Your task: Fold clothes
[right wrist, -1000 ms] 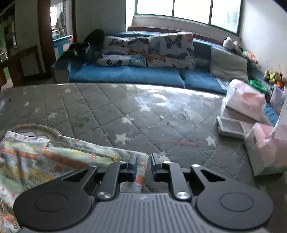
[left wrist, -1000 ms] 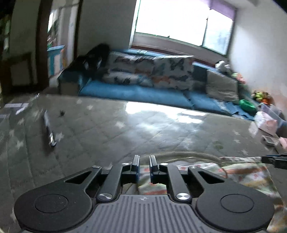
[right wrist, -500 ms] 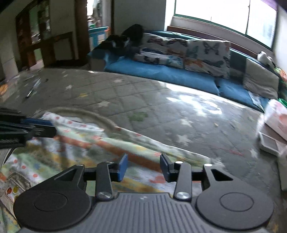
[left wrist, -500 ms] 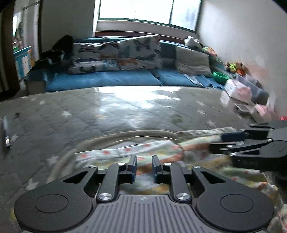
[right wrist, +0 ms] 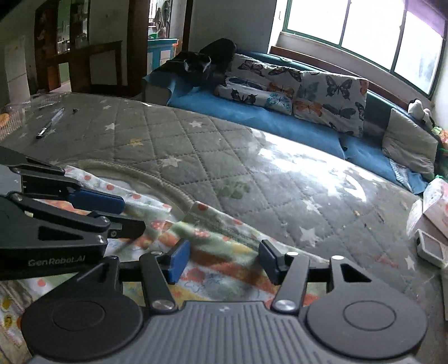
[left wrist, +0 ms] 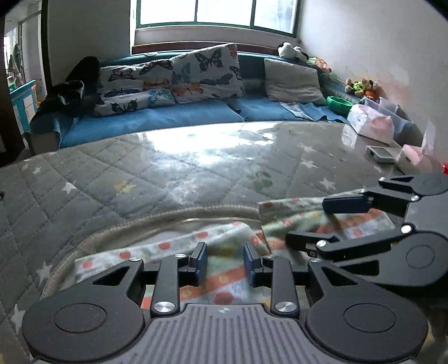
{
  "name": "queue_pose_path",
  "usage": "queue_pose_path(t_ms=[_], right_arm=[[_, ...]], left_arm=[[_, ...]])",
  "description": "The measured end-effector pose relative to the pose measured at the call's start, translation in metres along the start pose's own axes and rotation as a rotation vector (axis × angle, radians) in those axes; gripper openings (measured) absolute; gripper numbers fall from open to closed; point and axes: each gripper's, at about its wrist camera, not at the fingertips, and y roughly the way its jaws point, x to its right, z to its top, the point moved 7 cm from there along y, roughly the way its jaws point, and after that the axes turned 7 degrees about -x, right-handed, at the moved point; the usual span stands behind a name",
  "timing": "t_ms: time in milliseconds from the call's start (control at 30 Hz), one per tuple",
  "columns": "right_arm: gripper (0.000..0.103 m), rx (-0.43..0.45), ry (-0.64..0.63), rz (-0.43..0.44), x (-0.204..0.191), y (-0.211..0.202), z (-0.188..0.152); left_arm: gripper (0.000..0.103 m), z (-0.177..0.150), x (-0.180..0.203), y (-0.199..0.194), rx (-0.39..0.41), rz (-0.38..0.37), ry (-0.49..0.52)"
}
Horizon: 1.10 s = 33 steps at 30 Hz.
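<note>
Soft printed garment (left wrist: 224,282) rumpled on quilted mat (left wrist: 117,182); left claw (left wrist: 225,264) & right claw (right wrist: 222,261) over it, both opening, nothing gripped.

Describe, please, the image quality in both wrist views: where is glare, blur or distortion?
Left wrist view: window light makes a white glare patch on the quilted mat; the patterned cloth near the left gripper is motion-blurred; fisheye bends the sofa. Right wrist view: similar glare on the mat; the window is overexposed; the cloth is smeared.
</note>
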Motion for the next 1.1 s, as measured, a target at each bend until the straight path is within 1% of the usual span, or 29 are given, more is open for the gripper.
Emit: queue_pose_path(t_ms=[67,133,200,300,367,433,500,600,867,1033,1100], right_arm=[[0.057,0.0,0.001,0.0,0.002,0.0,0.001],[0.057,0.0,0.003,0.006,0.005,-0.003,0.0],[0.057,-0.004,0.0,0.005,0.007,-0.01,-0.004],[0.057,-0.014,-0.009,-0.01,0.012,-0.023,-0.013],[0.057,-0.026,-0.013,-0.021,0.015,-0.031,-0.023],[0.057,-0.038,-0.017,-0.033,0.018,-0.039,-0.034],[0.057,-0.051,-0.02,-0.045,0.021,-0.046,-0.046],[0.061,-0.058,-0.021,-0.065,0.026,-0.056,-0.061],[0.063,-0.053,0.029,-0.118,0.041,-0.081,-0.088],[0.064,-0.028,0.014,-0.097,0.027,-0.1,-0.1],[0.064,-0.015,-0.008,-0.094,0.019,-0.108,-0.105]], left_arm=[[0.032,0.001,-0.002,0.0,0.002,-0.011,-0.023],[0.036,0.002,-0.003,0.0,0.005,-0.022,-0.047],[0.036,0.002,-0.003,-0.003,0.004,-0.025,-0.05],[0.036,-0.003,-0.002,-0.012,0.003,-0.027,-0.046],[0.039,-0.007,-0.001,-0.019,0.004,-0.03,-0.043],[0.045,-0.011,0.002,-0.031,0.013,-0.034,-0.037],[0.046,-0.016,0.006,-0.043,0.02,-0.045,-0.031],[0.048,-0.03,0.016,-0.063,0.024,-0.059,0.001],[0.051,-0.087,0.048,-0.107,0.007,-0.11,0.033],[0.051,-0.118,0.077,-0.124,0.022,-0.132,0.075],[0.051,-0.127,0.089,-0.13,0.038,-0.13,0.109]])
